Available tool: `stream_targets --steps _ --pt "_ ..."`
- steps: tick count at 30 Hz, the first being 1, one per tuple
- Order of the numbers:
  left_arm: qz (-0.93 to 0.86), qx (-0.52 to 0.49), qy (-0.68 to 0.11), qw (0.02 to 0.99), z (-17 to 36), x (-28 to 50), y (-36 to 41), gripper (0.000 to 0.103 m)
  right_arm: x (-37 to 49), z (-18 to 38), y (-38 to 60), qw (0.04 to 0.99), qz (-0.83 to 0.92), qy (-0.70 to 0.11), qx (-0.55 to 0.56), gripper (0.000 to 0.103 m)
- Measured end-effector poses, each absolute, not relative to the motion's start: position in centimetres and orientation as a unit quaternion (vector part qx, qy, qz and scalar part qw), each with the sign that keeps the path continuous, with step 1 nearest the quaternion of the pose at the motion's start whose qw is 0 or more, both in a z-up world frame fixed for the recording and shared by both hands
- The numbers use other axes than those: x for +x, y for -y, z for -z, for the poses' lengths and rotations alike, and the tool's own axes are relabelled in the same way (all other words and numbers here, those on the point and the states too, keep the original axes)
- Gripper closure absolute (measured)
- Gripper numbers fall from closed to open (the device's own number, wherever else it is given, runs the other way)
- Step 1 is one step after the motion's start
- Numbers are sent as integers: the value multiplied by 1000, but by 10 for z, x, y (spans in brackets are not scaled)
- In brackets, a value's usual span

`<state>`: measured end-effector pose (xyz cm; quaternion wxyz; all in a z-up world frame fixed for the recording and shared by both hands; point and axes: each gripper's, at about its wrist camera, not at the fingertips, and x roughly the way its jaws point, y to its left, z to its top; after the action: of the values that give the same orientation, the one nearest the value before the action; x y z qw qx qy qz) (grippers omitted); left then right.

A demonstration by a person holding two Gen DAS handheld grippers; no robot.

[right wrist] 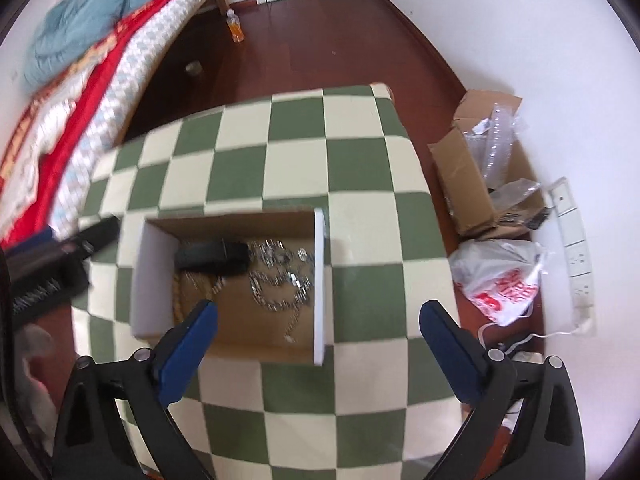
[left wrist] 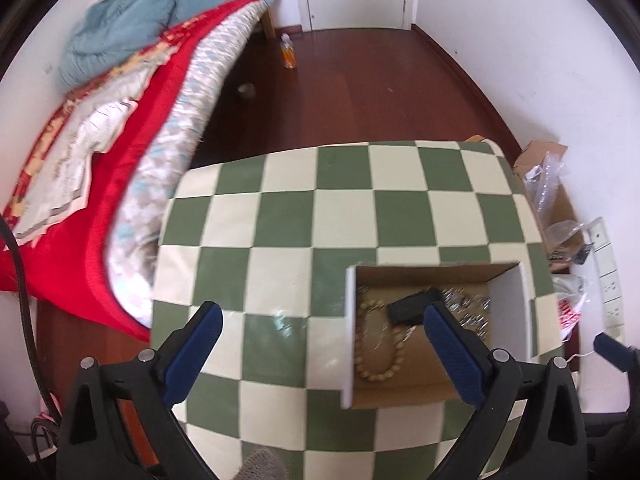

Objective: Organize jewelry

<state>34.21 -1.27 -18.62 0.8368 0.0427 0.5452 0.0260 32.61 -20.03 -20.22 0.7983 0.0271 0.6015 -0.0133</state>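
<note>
An open cardboard box [left wrist: 349, 340] [right wrist: 320, 280] with white side walls sits on the green-and-cream checkered table [left wrist: 280, 208] [right wrist: 240, 152]. Inside lie a wooden bead bracelet [left wrist: 376, 346] [right wrist: 176, 292], a small black case [left wrist: 412, 306] [right wrist: 212, 258] and a tangle of silver chain jewelry [left wrist: 470, 312] [right wrist: 280, 276]. My left gripper [left wrist: 322, 312] hangs open above the box's left wall, holding nothing. My right gripper [right wrist: 318, 308] is open above the box's right wall, also holding nothing. Its blue fingertip [left wrist: 612, 350] shows at the right edge of the left wrist view.
A bed with a red blanket [left wrist: 100, 208] and a blue cloth [left wrist: 120, 28] runs along the left. An orange bottle [left wrist: 289, 52] stands on the wooden floor. Right of the table are a cardboard carton with plastic wrap [right wrist: 468, 184], a white printed bag [right wrist: 500, 276] and a power strip [right wrist: 572, 240].
</note>
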Motion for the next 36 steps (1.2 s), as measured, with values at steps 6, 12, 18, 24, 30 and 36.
stream_targets --steps 6,12,18,24,30,36 --pt "-30 45 -553 831 197 312 7 0 296 216 187 791 21 -611 12 0" --pt "-27 39 -550 834 185 275 4 0 271 210 185 795 22 -605 30 0" --pt "-18 46 -535 843 159 227 6 0 232 179 196 817 41 -575 36 0" --pt "-22 35 -512 858 116 187 1 0 195 138 204 837 50 -544 29 0" --pt "-18 24 -478 878 61 152 -6 0 151 81 200 862 42 -505 20 0" --pt "-11 11 -457 889 16 125 -9 0 112 26 200 884 47 -465 15 0"
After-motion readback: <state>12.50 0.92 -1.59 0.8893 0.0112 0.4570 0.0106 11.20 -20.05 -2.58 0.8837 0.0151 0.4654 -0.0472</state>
